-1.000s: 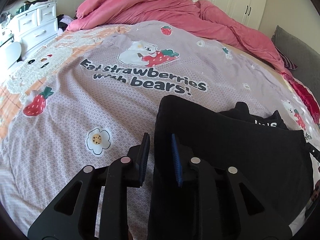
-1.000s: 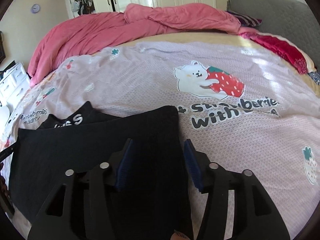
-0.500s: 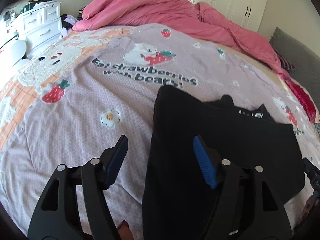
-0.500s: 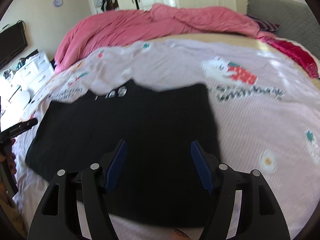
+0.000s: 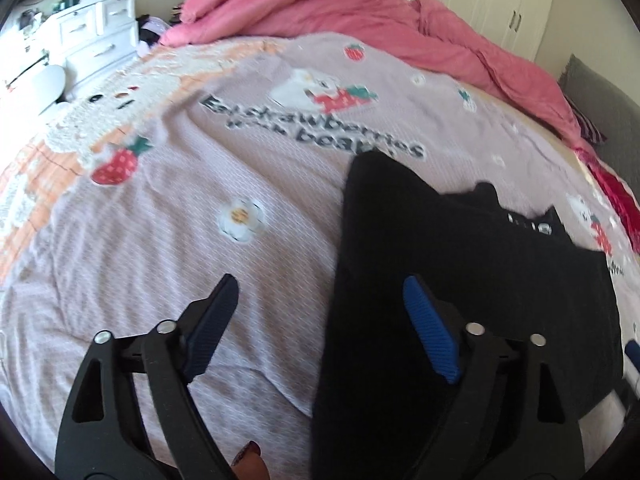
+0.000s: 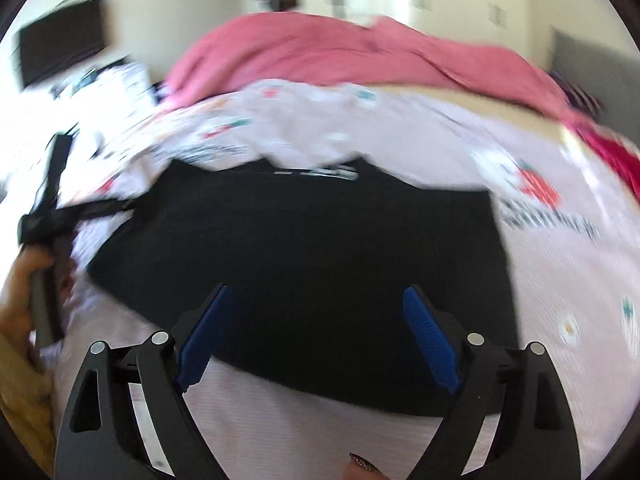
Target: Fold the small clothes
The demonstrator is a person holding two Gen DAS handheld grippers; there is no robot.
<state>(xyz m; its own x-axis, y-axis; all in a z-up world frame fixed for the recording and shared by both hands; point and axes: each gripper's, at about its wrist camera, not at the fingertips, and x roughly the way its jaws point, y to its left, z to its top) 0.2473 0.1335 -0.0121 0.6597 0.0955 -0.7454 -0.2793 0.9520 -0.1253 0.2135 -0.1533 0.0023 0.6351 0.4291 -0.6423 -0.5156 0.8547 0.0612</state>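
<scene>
Black garment (image 5: 460, 280) lies flat on the printed bedspread (image 5: 200, 240), already doubled into a broad rectangle with a strip of white lettering showing at its far edge; pink duvet (image 5: 320, 4) heaped well beyond it; white drawer unit (image 5: 96, 40) off to the side. Left gripper (image 5: 320, 312) straddles the garment's near-left edge, jaws wide and opening, one pad over bedspread and the other over black cloth, nothing pinched between them; right gripper (image 6: 316, 320) hovers over the garment's near edge, jaws wide and opening, cloth below but not gripped; right view heavily blurred, detail poor. The left gripper (image 6: 52, 216) also shows at the left margin of the right view, held in the person's hand (image 6: 24, 304). Judgement: one fold appears laid down and released; step in hand is the let-go between folds. Next move likely calls for choosing a fresh pair of corners or one short edge, closing on a single layer stack without dragging it, and carrying it across to halve the rectangle; risk is the lower layer shifting.
</scene>
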